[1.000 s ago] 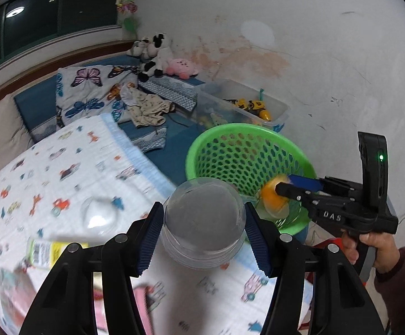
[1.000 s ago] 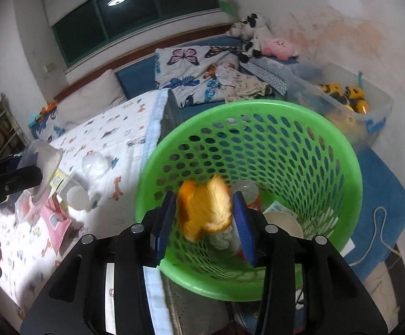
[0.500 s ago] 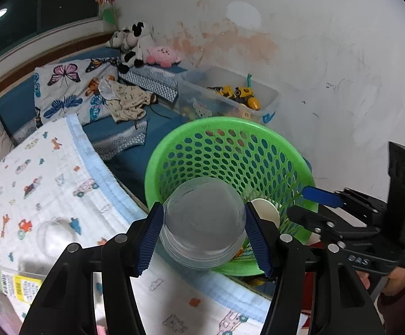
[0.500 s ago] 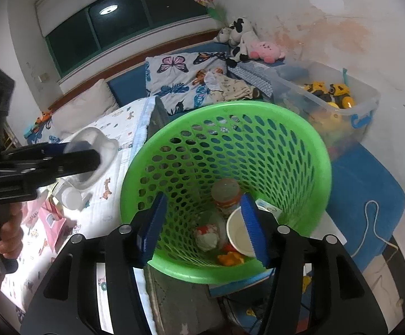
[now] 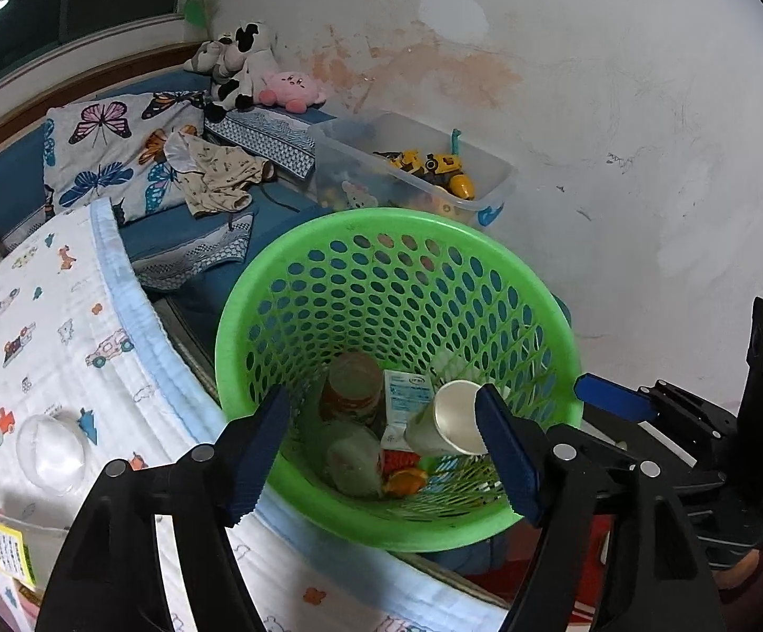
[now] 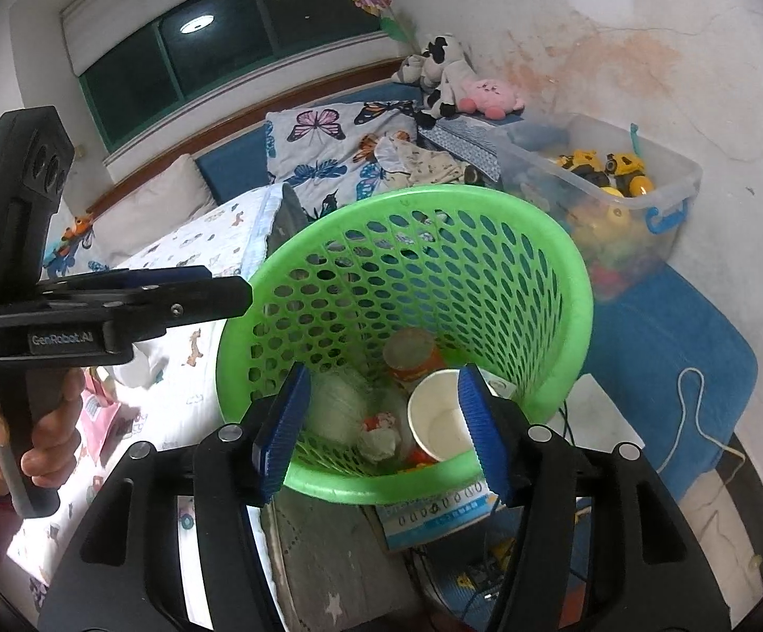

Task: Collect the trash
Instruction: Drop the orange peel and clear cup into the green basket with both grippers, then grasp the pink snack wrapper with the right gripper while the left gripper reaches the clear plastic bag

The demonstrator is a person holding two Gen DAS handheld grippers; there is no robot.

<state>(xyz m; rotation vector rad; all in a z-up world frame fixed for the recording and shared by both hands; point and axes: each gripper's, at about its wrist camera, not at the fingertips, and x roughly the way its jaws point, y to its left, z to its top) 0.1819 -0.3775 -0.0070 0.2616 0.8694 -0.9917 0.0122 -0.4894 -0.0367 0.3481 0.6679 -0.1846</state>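
My left tool (image 5: pixel 381 455): black arms, ribbed blue pads, silver screws.
My right tool (image 6: pixel 378 429): same black and blue build.
Marking: "GenRobot.AI" in white on left handle.
My left hand (image 6: pixel 10 421): bare skin.

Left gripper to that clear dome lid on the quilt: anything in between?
Nothing visible. The left gripper is open and empty over the green basket; the clear dome lid lies exposed on the quilt, off to its left.
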